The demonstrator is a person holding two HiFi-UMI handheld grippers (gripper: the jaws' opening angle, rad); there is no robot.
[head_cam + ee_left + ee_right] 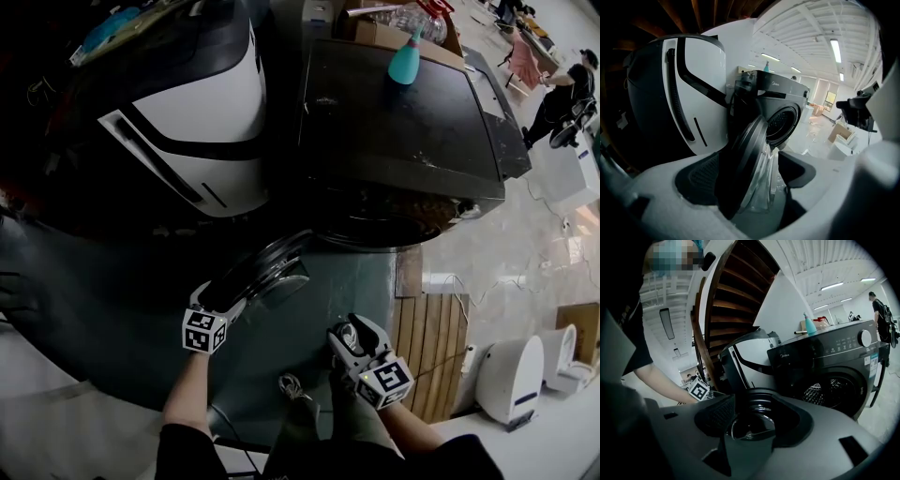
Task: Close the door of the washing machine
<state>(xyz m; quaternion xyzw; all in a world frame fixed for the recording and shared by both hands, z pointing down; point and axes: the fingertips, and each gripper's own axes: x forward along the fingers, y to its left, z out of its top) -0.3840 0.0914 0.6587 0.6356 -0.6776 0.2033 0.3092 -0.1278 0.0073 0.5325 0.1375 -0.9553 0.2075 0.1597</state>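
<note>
Before the drum opening: the door (258, 272) of the washing machine (403, 141) stands swung far out, with its edge towards the person.
Drum opening: the drum opening (783, 124) is uncovered, and the metal drum shows inside.
Left gripper: the left gripper (750, 187) has come to the free edge of the door; its jaws are spread wide with the dark rim and the glass bowl of the door between them. The pads do not seem to press on it.
Right gripper: the right gripper (757, 420) hangs lower and to the side, apart from the door in the head view. Its jaws are also spread and hold nothing; the door is only seen ahead through the gap.
Around: a teal bottle (405, 58) stands on top of the machine, a white appliance (202, 122) stands just beside it, and a wooden pallet (431, 347) lies on the floor to the right.
Done: apparently only the approach; the left gripper is in place at the door.
Left: the whole closing. The door must be swung back to the opening and pressed until it latches.
</note>
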